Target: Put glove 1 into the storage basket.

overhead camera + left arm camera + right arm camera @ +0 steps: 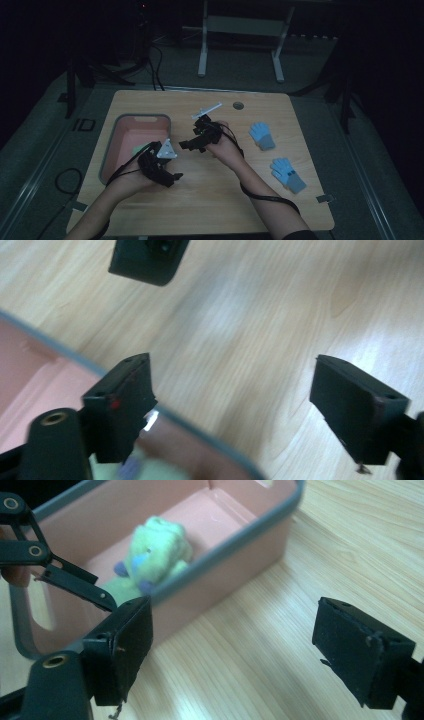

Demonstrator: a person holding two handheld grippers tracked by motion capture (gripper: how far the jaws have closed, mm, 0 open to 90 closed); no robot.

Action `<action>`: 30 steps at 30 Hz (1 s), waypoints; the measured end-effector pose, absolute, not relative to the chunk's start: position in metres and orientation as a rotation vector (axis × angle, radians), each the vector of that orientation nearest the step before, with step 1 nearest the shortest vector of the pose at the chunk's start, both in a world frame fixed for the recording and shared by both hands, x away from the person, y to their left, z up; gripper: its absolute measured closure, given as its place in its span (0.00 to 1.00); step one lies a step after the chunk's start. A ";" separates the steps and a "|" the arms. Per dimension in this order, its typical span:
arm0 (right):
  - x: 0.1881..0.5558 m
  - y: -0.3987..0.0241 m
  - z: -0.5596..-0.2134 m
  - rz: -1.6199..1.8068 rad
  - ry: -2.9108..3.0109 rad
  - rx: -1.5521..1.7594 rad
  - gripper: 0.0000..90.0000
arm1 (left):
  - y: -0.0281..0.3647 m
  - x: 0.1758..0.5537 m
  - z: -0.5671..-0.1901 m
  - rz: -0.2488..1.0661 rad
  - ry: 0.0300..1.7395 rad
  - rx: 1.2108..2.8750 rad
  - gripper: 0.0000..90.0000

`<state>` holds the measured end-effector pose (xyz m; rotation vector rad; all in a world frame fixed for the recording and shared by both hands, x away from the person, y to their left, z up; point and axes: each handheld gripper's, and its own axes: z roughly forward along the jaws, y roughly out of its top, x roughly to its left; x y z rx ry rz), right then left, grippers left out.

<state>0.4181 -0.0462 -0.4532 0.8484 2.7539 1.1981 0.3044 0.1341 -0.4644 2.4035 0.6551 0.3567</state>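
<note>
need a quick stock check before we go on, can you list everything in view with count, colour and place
bin: 1, pink with grey rim, left part of the table
green glove: 1, pale green with blue fingertips, inside the bin
blue gloves: 2, light blue with grey cuffs, right part of the table, one nearer the far edge, the other nearer the person
table: 1, light wood, centre
hole: 1, round, grey, near the table's far edge
frame: 1, white, on the floor beyond the table
left gripper: 1, black, beside the bin, jaws open
right gripper: 1, black, mid table, jaws open
</note>
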 end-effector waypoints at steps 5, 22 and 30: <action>0.418 -0.069 -0.456 1.202 2.737 0.877 0.19 | 0.122 0.306 -0.468 0.287 0.660 2.381 0.03; 0.405 -0.123 -0.478 1.161 2.673 0.854 0.16 | 0.085 0.290 -0.475 0.420 0.611 2.288 0.03; 0.398 -0.146 -0.482 1.192 2.646 0.867 0.16 | 0.069 0.289 -0.488 0.365 0.574 2.300 0.03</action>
